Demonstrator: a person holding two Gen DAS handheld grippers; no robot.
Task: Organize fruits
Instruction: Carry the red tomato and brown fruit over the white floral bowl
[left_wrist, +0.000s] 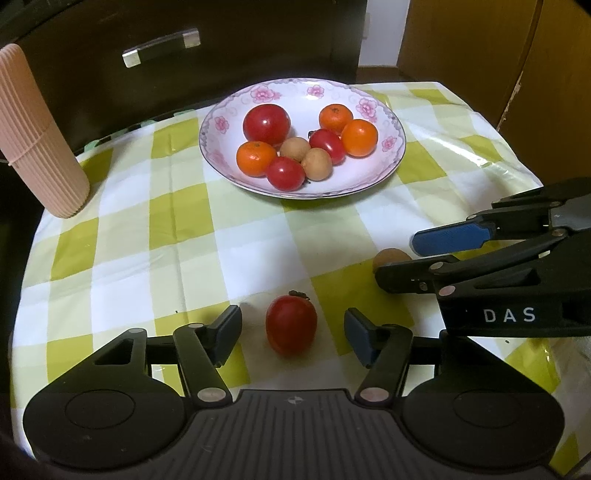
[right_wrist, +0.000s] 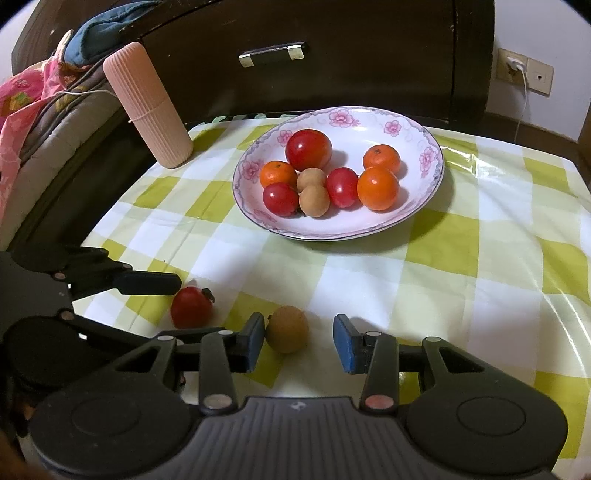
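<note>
Between my left gripper's (left_wrist: 293, 334) parted jaws sat a small red tomato (left_wrist: 291, 324), untouched; my right gripper (right_wrist: 300, 341) stood open around a round brown longan (right_wrist: 287, 329), gripping nothing.

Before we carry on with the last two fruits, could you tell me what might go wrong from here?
The left gripper and right gripper work close together and could collide. The small tomato and brown fruit sit loose between open jaws and may roll. The plate is crowded, so dropped fruit could bounce.
</note>
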